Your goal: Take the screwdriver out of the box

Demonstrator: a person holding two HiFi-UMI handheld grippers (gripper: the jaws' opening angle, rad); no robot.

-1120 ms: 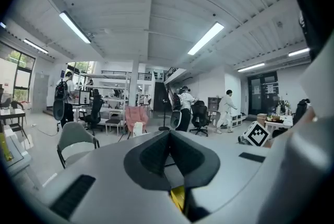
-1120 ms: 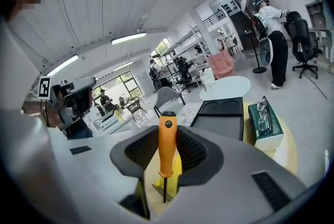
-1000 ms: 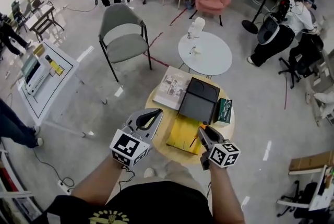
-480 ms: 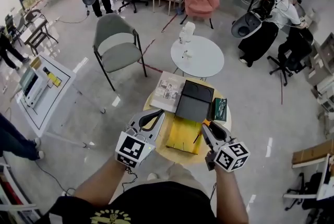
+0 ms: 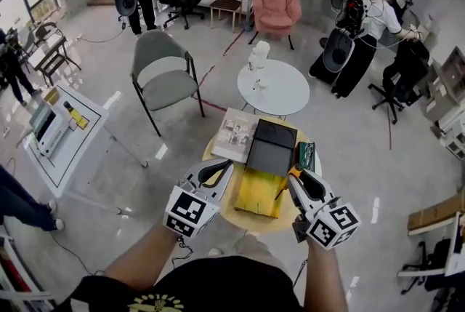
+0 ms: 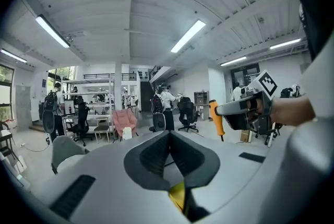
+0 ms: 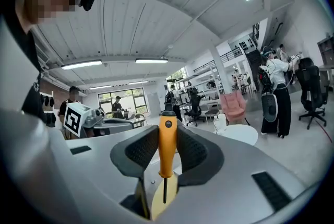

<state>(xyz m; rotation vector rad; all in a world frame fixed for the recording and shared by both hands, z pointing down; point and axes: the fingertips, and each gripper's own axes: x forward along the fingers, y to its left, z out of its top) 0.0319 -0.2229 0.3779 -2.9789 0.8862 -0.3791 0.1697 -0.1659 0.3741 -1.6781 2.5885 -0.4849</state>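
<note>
The screwdriver (image 7: 167, 151) has an orange handle and a thin dark shaft, and it stands upright between the jaws of my right gripper (image 7: 167, 133), which is shut on the handle. In the head view the right gripper (image 5: 293, 174) holds the screwdriver (image 5: 285, 187) above the right edge of the open box (image 5: 259, 193). The box has a yellow inside and a black lid (image 5: 270, 146) folded back. My left gripper (image 5: 226, 166) hovers at the box's left side. Its jaws (image 6: 169, 135) meet at the tips with nothing between them.
The box lies on a small round yellow table (image 5: 232, 210) with a magazine (image 5: 235, 134) and a green packet (image 5: 306, 156). Beyond stand a white round table (image 5: 272, 87), a grey chair (image 5: 164, 76) and a pink armchair (image 5: 275, 4). People stand farther off.
My right gripper has risen with the screwdriver in it, up from the yellow box. The left gripper has lifted a little beside the box.
</note>
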